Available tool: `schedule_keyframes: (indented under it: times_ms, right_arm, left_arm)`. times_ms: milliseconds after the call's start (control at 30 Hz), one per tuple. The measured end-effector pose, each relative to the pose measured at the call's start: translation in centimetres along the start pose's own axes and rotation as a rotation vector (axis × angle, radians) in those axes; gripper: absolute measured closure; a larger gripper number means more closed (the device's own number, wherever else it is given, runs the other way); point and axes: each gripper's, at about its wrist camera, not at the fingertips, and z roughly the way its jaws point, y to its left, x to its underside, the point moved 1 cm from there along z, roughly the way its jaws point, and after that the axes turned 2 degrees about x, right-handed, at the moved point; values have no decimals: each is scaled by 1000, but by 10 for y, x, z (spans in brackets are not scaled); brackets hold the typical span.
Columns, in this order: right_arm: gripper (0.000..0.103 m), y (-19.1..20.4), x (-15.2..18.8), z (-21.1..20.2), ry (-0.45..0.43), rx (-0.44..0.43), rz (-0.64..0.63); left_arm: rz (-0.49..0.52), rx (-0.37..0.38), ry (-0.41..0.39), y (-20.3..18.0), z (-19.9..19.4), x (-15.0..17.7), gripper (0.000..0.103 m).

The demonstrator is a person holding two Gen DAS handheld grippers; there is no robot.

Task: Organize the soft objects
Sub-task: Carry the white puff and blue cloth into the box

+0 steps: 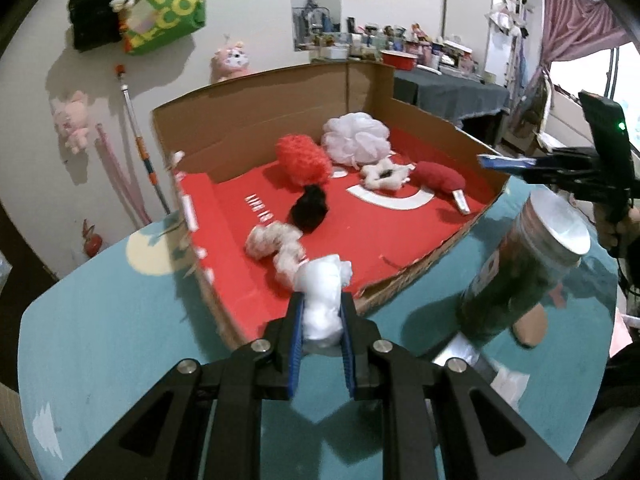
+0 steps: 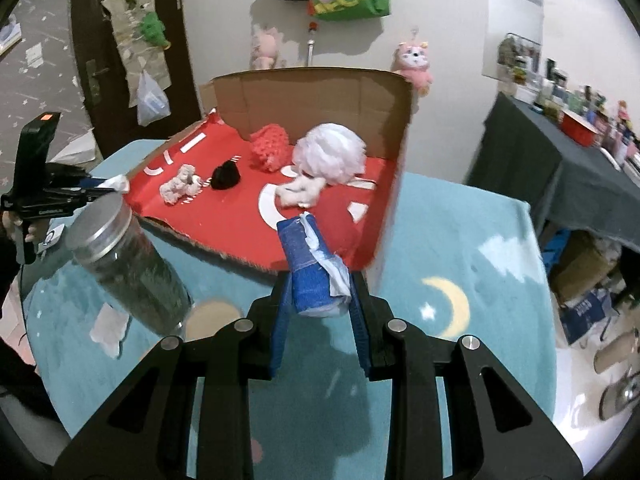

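Left gripper [image 1: 323,312] clamped on a white wad [image 1: 323,300], right gripper [image 2: 320,300] on a blue pack [image 2: 310,268], both above the cloth [image 2: 460,240] beside the box [image 1: 248,116].

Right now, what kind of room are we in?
Probably a lived-in bedroom or living room: plush toys hang on the wall, a cluttered side table stands by it, and a curtain frames the window.
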Motion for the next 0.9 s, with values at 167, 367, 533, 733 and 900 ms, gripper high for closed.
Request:
schedule_keyframes:
  times_ms: [167,367,533,733,900]
  right_arm:
    - [76,8,-26,26,52,-41,-46]
    - [76,20,-46,63,157,-76,-104]
    - [76,28,-58,94,262,-89,-132]
    - [76,32,-61,117,350,-68,-157]
    - [76,34,-59,126,384,-65,-161]
  left_arm:
    - [7,27,60,-7,23,-23,85]
    - [3,31,160,-11,59,-38,85]
    - [-13,31,245,-11,82,-43,85]
    - [-4,15,292,-10,96,-43,84]
    - [-6,10,311,-9,103,-43,84]
